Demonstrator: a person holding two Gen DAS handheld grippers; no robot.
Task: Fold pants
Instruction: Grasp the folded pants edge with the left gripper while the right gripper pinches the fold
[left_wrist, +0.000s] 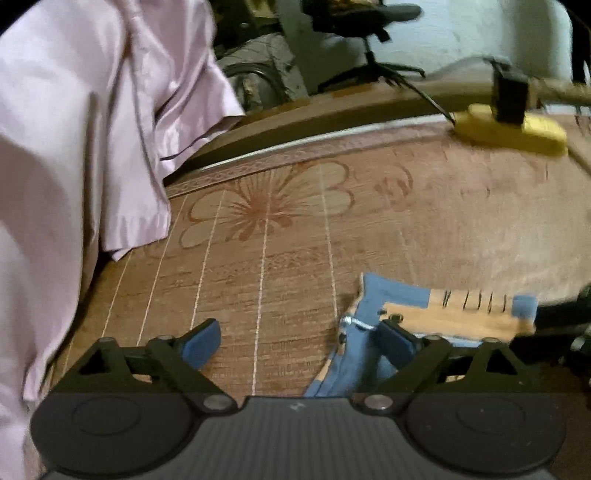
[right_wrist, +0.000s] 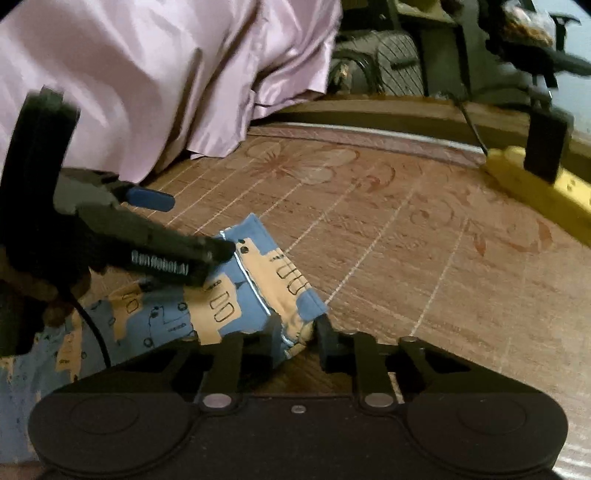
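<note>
Bare mat (right_wrist: 424, 240) beyond pants (right_wrist: 258, 288) edge

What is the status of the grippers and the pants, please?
Left gripper open, beside the pants. Right gripper shut on pants edge. Pants partly folded on mat. Pink cloth nearby, not blocking.

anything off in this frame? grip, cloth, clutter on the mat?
One thing: the left tool is open, with the blue patterned pants against only one finger, while the right tool is shut on their edge. A yellow power strip lies on the mat's far edge. No damage visible.
</note>
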